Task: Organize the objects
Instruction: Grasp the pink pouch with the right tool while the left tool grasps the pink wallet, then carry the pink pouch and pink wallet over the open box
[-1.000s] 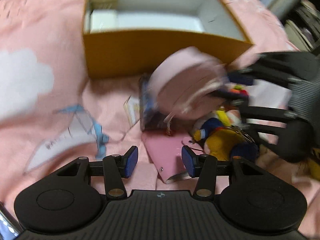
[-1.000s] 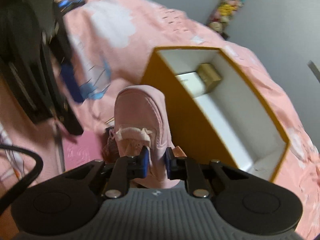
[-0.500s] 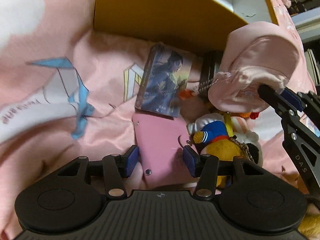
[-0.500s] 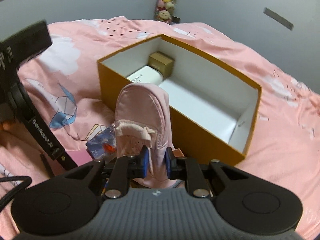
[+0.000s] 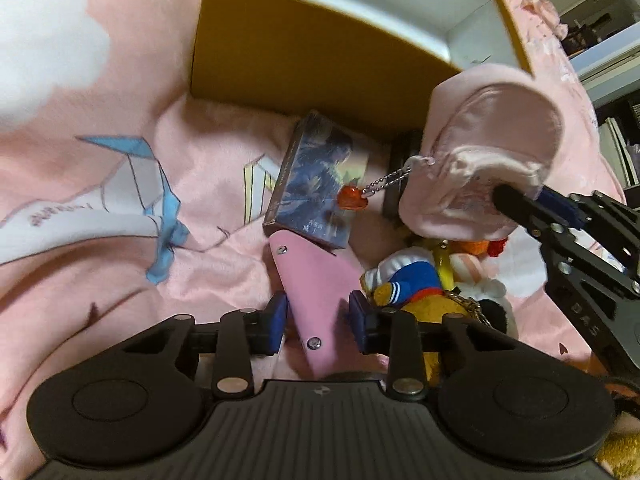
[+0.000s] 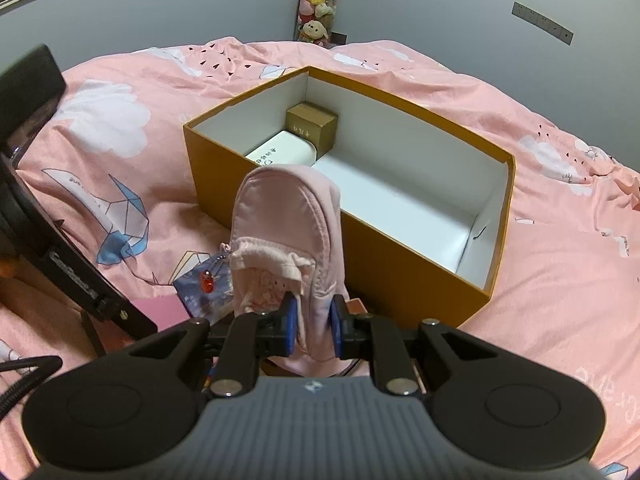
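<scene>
My right gripper [image 6: 313,328] is shut on a small pink pouch [image 6: 288,236] with a red charm on a chain, held upright above the bed in front of the open orange box [image 6: 400,280]. The pouch also shows in the left wrist view [image 5: 484,160], with the right gripper [image 5: 536,204] behind it. My left gripper [image 5: 318,322] is open, its fingers on either side of a flat pink wallet [image 5: 316,284] lying on the bedspread. The box holds a white pack [image 6: 280,152] and a small brown carton [image 6: 312,124].
A blue photo card box [image 5: 316,184] lies by the orange box's wall [image 5: 304,60]. A plush duck toy [image 5: 416,284] with a key chain lies to the right of the wallet. The pink bedspread [image 6: 560,240] surrounds everything.
The right gripper lifted the pouch up and back from the pile, level with the box. The left gripper moved forward so its fingers now straddle the pink wallet.
</scene>
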`<state>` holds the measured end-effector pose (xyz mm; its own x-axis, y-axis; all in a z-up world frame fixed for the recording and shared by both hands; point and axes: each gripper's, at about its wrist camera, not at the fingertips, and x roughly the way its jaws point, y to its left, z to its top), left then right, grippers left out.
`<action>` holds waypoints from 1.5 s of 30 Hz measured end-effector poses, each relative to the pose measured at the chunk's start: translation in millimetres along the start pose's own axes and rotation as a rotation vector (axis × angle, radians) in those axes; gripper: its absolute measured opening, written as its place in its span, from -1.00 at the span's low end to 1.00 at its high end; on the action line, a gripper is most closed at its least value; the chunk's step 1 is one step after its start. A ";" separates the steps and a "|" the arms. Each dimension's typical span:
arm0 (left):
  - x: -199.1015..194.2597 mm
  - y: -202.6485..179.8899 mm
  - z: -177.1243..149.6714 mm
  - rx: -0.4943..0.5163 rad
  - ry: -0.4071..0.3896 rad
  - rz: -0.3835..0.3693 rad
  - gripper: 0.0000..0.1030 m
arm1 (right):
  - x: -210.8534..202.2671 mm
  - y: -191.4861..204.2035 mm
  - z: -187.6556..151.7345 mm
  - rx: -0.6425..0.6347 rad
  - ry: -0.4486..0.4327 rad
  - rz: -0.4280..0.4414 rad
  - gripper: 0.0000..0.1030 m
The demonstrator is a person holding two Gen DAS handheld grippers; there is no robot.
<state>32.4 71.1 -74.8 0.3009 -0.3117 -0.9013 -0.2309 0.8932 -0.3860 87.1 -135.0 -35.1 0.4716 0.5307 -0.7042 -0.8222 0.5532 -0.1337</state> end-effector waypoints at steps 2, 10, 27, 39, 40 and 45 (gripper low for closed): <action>-9.5 -3.8 -5.6 0.021 -0.040 -0.008 -0.40 | -1.7 -0.2 0.4 0.003 -0.003 -0.002 -0.65; -50.9 -35.5 -6.3 0.178 -0.232 0.028 -0.63 | -12.3 -5.1 7.5 0.046 -0.042 -0.017 -0.66; -100.4 -18.1 16.3 0.130 -0.430 -0.089 -0.66 | -29.2 -35.9 34.4 0.314 -0.063 0.137 -0.67; -137.1 -22.3 57.2 0.099 -0.600 -0.179 -0.67 | -46.5 -65.7 75.0 0.395 -0.145 0.150 -0.67; -135.9 -23.2 64.8 0.092 -0.614 -0.184 -0.67 | -45.6 -69.1 78.5 0.403 -0.149 0.143 -0.67; -110.1 -28.8 97.4 0.054 -0.626 -0.163 -0.67 | -29.3 -88.3 87.8 0.460 -0.136 0.121 -0.67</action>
<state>96.0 111.2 54.7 0.8144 -0.2109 -0.5406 -0.0950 0.8706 -0.4827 173.8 -143.0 58.5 0.4440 0.6706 -0.5942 -0.6622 0.6923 0.2865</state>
